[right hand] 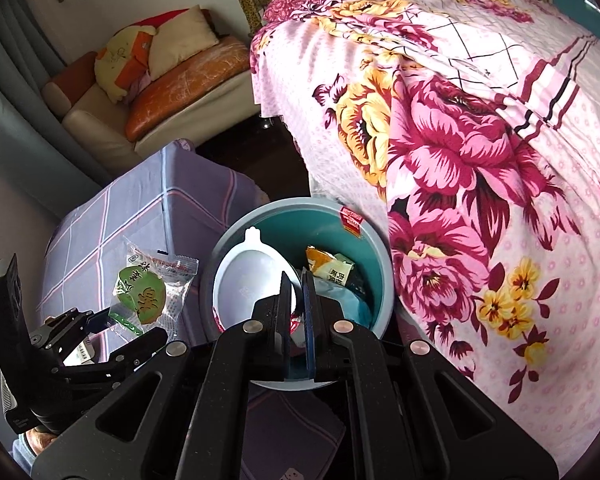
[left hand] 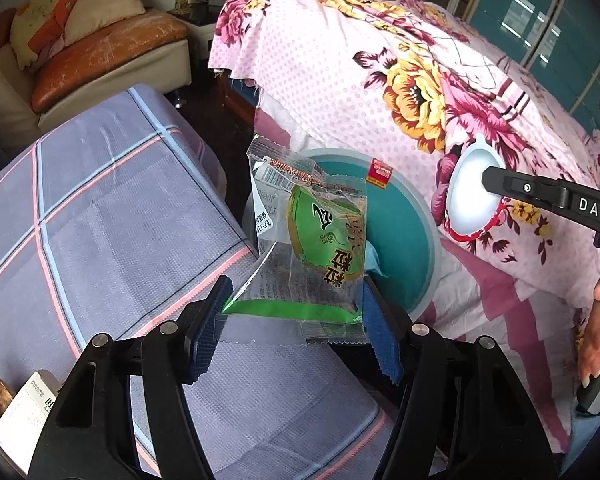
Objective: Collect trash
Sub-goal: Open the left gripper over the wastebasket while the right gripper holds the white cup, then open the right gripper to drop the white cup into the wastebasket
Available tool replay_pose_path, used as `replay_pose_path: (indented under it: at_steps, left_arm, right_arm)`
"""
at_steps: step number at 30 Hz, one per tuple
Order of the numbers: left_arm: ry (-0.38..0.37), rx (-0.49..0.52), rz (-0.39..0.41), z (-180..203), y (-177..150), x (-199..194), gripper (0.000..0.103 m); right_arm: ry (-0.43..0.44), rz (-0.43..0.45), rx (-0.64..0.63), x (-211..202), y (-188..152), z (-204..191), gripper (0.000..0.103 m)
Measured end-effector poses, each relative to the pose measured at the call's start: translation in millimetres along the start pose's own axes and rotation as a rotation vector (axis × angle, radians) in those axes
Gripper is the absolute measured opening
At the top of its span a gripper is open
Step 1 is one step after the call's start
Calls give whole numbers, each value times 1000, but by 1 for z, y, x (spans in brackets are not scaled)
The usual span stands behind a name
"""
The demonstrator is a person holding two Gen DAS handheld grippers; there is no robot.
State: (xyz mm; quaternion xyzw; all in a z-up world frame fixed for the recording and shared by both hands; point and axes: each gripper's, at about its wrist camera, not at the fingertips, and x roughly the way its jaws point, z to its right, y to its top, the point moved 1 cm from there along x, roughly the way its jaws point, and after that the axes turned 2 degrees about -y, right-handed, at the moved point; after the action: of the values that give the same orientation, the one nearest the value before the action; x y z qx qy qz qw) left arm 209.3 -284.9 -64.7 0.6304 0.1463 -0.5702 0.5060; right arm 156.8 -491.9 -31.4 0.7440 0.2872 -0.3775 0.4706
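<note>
Two left fingers (left hand: 208,320) pinch snack wrapper (left hand: 312,240) above bin (left hand: 428,216).

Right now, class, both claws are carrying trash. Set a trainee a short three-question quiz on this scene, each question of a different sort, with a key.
1. True or false: the right claw is shut on the white lid.
2. What does the left claw hold? A) a paper cup B) the green snack wrapper C) a spoon
3. Fill in: the teal bin stands between the floral bed and the ____ cloth.

Key: 1 true; 2 B; 3 plaid cloth.
</note>
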Motion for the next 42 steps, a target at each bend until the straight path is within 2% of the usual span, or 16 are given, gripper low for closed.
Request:
replay_pose_path:
  at_steps: [11, 16, 18, 28, 29, 31, 32, 33, 35, 36, 40, 42]
  left_arm:
    - [1, 3, -10, 0, 11, 19, 69]
    - [-11, -29, 5, -7, 12, 16, 87]
    - [-13, -36, 14, -8, 12, 12, 91]
    - [-12, -55, 24, -21, 3, -2, 94]
    - [-15, -60, 25, -23, 2, -3, 94]
    - [-18, -69, 30, -26, 1, -7, 94]
    - [-19, -72, 32, -27, 0, -8, 94]
    - [-20, -75, 34, -28, -1, -10, 94]
    - [-22, -80, 37, -31, -3, -13, 94]
    - [-23, -83, 39, -32, -4, -15, 95]
    - [-24, -96, 45, -38, -9, -24, 95]
    - [-22, -104, 51, -41, -13, -31, 95]
  right_arm:
    - [-34, -13, -3, 10, 8, 3, 6]
    - [-42, -14, -10, 10, 10, 0, 6]
    - [-45, -16, -15, 11, 11, -2, 6]
    - [-49, -46, -37, 21, 10, -16, 9]
    - [-51, -49, -38, 21, 10, -17, 12]
    - [-42, -53, -34, 22, 10, -20, 37]
    - [-44, -49, -31, 22, 10, -21, 59]
    - [-50, -41, -30, 20, 9, -22, 65]
    - [-49, -46, -28, 20, 9, -24, 69]
    - [-44, -54, -19, 20, 9, -24, 76]
    - [-52, -71, -21, 17, 7, -29, 77]
    - [-45, -86, -21, 15, 4, -34, 81]
